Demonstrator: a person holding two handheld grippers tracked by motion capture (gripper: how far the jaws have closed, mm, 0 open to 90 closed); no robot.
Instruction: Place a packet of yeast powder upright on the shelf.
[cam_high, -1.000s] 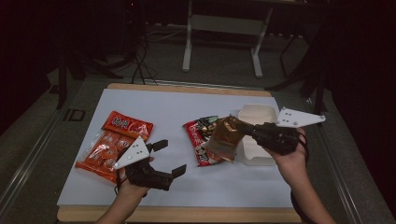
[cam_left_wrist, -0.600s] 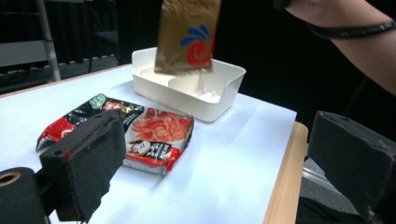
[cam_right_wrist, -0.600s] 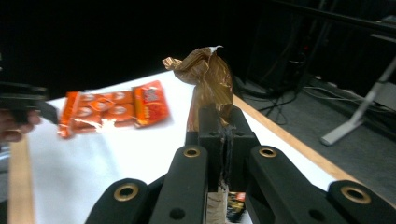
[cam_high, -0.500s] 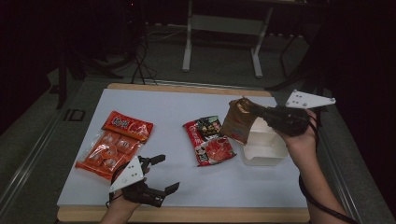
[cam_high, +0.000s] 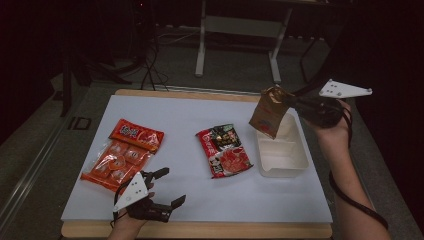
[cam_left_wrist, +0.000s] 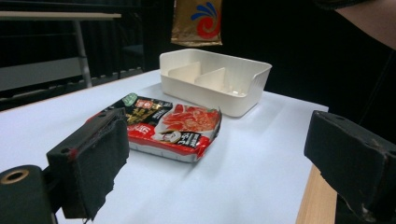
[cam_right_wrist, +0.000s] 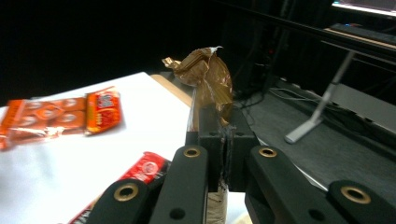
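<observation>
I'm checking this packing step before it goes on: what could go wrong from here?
The right gripper pinches the brown packet by one crumpled edge, so it could slip or swing. It hangs over the white bin's far rim, so it may land outside. The bin's dividers could catch it and leave it propped up.

1. The right gripper (cam_high: 295, 106) pinches a brown packet (cam_high: 270, 111) in the air — above the white bin (cam_high: 281, 159).
2. The left gripper (cam_high: 164, 188), jaws apart, sits low near the table's (cam_high: 190, 114) front edge.
</observation>
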